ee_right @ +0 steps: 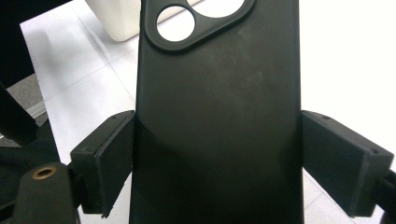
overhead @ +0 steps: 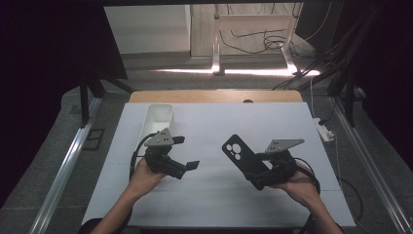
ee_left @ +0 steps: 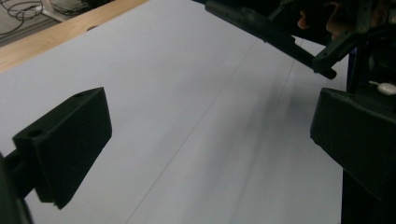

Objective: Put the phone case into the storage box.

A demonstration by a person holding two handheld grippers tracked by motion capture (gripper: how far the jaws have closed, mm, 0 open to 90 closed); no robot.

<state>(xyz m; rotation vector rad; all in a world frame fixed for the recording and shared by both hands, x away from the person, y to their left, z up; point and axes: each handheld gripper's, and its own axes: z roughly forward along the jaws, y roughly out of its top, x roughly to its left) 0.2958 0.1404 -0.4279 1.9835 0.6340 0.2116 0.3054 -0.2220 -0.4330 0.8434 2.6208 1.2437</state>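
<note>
A black phone case (overhead: 237, 152) with a camera cutout is held tilted above the white table cover (overhead: 214, 195), right of centre. My right gripper (overhead: 256, 169) is shut on its lower part. In the right gripper view the case (ee_right: 217, 93) stands between the two jaws, whose pads (ee_right: 109, 158) press on its long sides. My left gripper (overhead: 187, 153) hovers left of centre, open, with nothing in it. In the left gripper view its jaws stand wide apart over bare cover, and the case (ee_left: 254, 23) and the other gripper show at the top right.
A long white tray (overhead: 158, 119) lies at the back left of the cover, just behind the left gripper, and its corner (ee_right: 116, 18) appears in the right gripper view. A wooden table edge (overhead: 214, 96) runs along the back. A white power strip (overhead: 325, 130) lies off the right side.
</note>
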